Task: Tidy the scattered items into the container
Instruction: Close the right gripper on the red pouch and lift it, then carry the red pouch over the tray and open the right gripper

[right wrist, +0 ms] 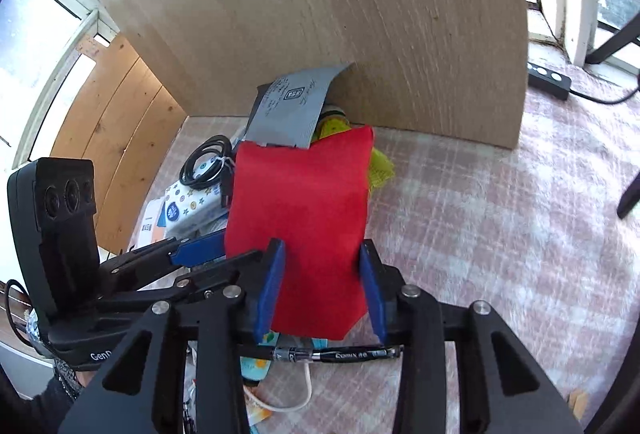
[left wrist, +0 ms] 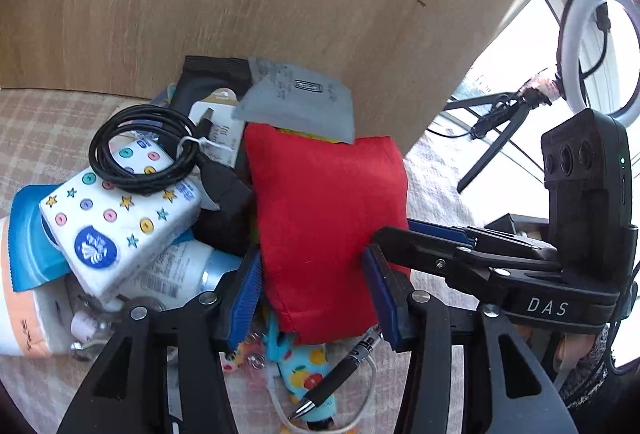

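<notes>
The red felt pouch [left wrist: 324, 230] is standing upright at the centre of the clutter, and both grippers are working on it at once. The main risk: the pouch is soft and empty-looking, so it is likely to fold or slip if either gripper is pulling unevenly, and dragging it sideways could be toppling the grey printed packet [left wrist: 296, 94] leaning just behind it. The black coiled cable [left wrist: 144, 150] and the white star-patterned tissue pack [left wrist: 120, 230], lying to the left of the pouch, could be snagged as well. The black ballpoint pen [right wrist: 344, 354], lying just in front of the pouch, is liable to roll.

The left gripper [left wrist: 316, 294] is straddling the lower part of the pouch at a medium opening, its blue pads [left wrist: 246, 290] lying against the felt. The right gripper [right wrist: 322, 290] is bracketing the same pouch at a similar medium width, pads meeting the fabric edges. Whether either is squeezing firmly cannot be told. No container is identifiable besides this pouch, which is standing before the pale wooden panel [right wrist: 320, 14].
</notes>
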